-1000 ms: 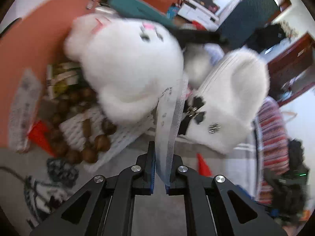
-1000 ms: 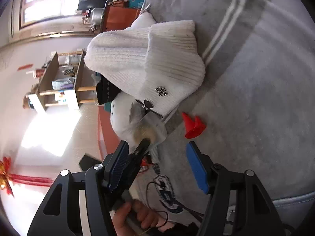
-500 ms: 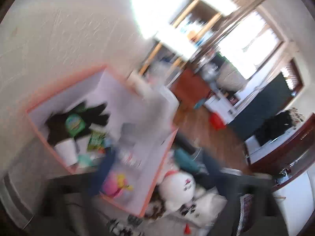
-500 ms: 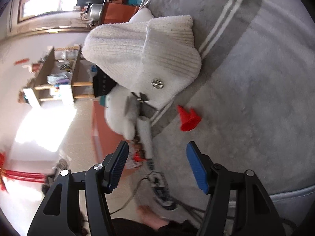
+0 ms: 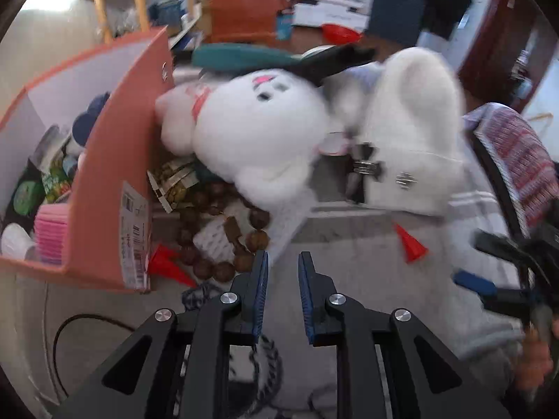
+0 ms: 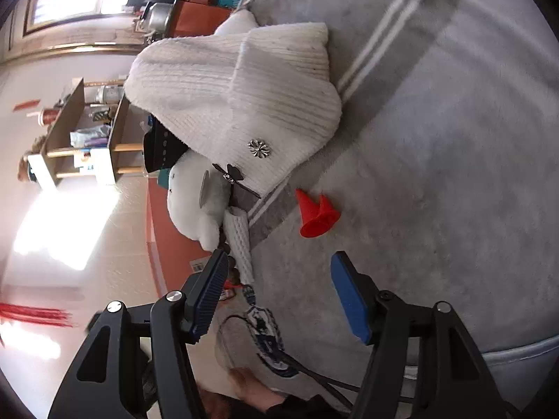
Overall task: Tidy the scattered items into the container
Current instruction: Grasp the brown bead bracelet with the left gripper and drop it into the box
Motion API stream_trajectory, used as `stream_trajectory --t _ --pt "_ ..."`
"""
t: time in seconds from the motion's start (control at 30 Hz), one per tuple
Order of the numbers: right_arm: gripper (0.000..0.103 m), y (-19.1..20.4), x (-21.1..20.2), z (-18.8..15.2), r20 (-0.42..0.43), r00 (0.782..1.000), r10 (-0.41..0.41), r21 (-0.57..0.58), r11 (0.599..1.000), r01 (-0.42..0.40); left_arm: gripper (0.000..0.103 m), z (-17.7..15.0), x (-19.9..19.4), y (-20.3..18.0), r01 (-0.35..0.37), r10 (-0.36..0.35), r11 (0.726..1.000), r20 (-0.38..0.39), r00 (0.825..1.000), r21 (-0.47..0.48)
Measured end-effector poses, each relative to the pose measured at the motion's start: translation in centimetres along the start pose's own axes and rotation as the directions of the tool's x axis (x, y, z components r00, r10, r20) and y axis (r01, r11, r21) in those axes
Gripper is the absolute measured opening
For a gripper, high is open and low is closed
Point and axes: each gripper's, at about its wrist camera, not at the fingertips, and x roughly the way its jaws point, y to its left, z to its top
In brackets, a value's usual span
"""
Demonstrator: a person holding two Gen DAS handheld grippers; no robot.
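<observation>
a second ago the left gripper [image 5: 282, 293] pinched the white bunny's tag. now its jaws were closing on nothing, and the bunny [image 5: 258, 132] lay outside the orange box [image 5: 115, 181], against its wall (so not tidied yet). the right gripper [image 6: 276, 293] hung with jaws apart near the red cone [image 6: 316, 214].

Grey blanket [image 6: 436, 160] carries red cone [image 6: 316, 214], knit hat [image 6: 244, 94]

No text can be read; the label [image 5: 134, 223] on the orange box [image 5: 115, 160] is too blurred.
</observation>
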Motion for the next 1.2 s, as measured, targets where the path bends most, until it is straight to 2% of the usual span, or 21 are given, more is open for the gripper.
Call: stream_trajectory --t 0.07,0.13,0.27,0.33,0.4,0.53,0.57,0.63,0.7,0.77,0.87,0.93,0.97,1.0,1.07,1.2 --pt "0.061 -0.1 0.2 0.1 -0.013 1.000 0.021 0.017 1.000 -0.021 0.015 0.7 1.5 0.6 -0.014 0.014 1.000 -0.009 1.000 -0.007" --pt "0.061 0.0 0.6 0.1 -0.026 0.999 0.033 0.020 0.999 -0.032 0.015 1.2 3.1 0.4 -0.005 0.006 1.000 -0.039 0.999 0.027" --pt "0.061 0.4 1.3 0.0 -0.058 0.997 0.053 0.019 0.998 -0.052 0.018 1.0 6.3 -0.4 0.007 0.007 0.995 -0.145 0.989 0.102" --pt "0.061 0.3 1.5 -0.1 -0.066 0.997 0.050 0.022 0.999 -0.049 0.016 1.3 6.3 0.1 0.027 -0.017 0.998 -0.173 0.985 0.056" --pt "0.061 0.1 1.4 -0.1 -0.064 0.997 0.049 0.031 0.998 -0.047 0.016 1.3 5.8 1.1 0.076 -0.080 0.997 -0.197 0.977 -0.029" --pt "0.061 -0.3 1.2 -0.2 -0.061 0.996 0.064 0.058 0.996 -0.061 0.018 0.4 5.2 2.3 0.175 -0.193 0.980 -0.243 0.951 -0.096" --pt "0.061 -0.3 1.3 -0.3 -0.065 0.996 0.063 0.056 0.997 -0.060 0.022 0.1 5.0 2.5 0.188 -0.206 0.977 -0.238 0.949 -0.099" --pt "0.061 -0.1 1.4 -0.6 -0.078 0.995 0.062 0.049 0.997 -0.058 0.040 -0.3 4.9 2.6 0.219 -0.236 0.971 -0.244 0.941 -0.095" --pt "0.061 -0.1 1.5 -0.8 -0.089 0.994 0.064 0.048 0.997 -0.060 0.072 -0.8 4.8 2.0 0.243 -0.252 0.968 -0.258 0.933 -0.066" --pt "0.061 -0.3 1.5 -0.7 -0.091 0.994 0.060 0.052 0.997 -0.056 0.080 -1.3 4.8 0.6 0.224 -0.213 0.975 -0.272 0.939 0.010" --pt "0.061 -0.7 1.6 -0.6 -0.089 0.995 0.054 0.065 0.997 -0.049 0.080 -2.5 5.9 -1.3 0.131 -0.080 0.977 -0.281 0.956 0.168" --pt "0.061 -0.8 1.7 -0.5 -0.092 0.994 0.054 0.067 0.997 -0.048 0.055 -3.4 6.8 -1.6 0.059 0.004 0.975 -0.285 0.959 0.212" --pt "0.061 -0.9 1.7 -0.5 -0.095 0.994 0.054 0.065 0.997 -0.048 0.035 -3.5 6.7 -1.2 0.039 0.018 0.981 -0.284 0.959 0.192" --pt "0.061 -0.9 1.8 -0.4 -0.096 0.994 0.052 0.063 0.997 -0.046 0.015 -3.3 6.4 -0.5 0.057 -0.016 0.989 -0.290 0.957 0.135" --pt "0.061 -0.9 1.8 -0.4 -0.096 0.994 0.053 0.066 0.997 -0.046 0.015 -2.9 5.2 1.0 0.131 -0.121 0.991 -0.304 0.945 0.013" --pt "0.061 -0.6 1.7 -0.4 -0.095 0.993 0.066 0.059 0.996 -0.061 0.015 -2.1 -0.6 2.8 0.190 -0.201 0.979 -0.203 0.958 -0.073"
